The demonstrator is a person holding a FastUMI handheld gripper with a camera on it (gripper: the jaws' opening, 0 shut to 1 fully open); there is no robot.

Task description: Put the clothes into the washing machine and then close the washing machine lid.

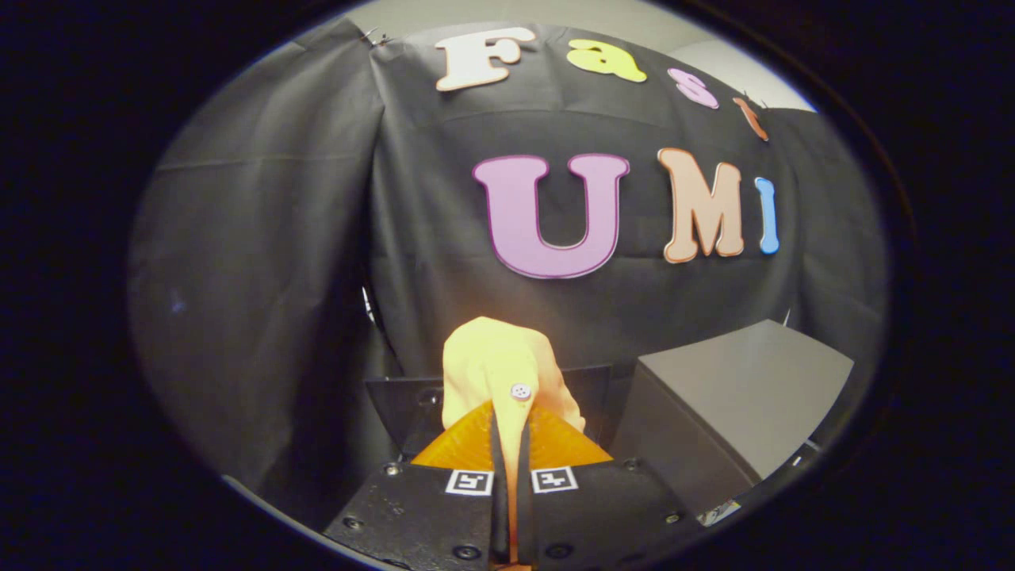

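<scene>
A pale orange garment (496,365) with a small white button (520,391) is pinched between my fingers (476,440) and bunches up just ahead of them. My gripper (511,420) is shut on this cloth and holds it up in the air. Behind the cloth, a dark upright panel (400,404) stands against the booth wall; I cannot tell whether it is the washing machine's raised lid. The machine's opening is hidden below my fingers.
A grey box (737,388) with a flat top stands to the right of my fingers, close by. Black cloth walls close the space behind and to the left.
</scene>
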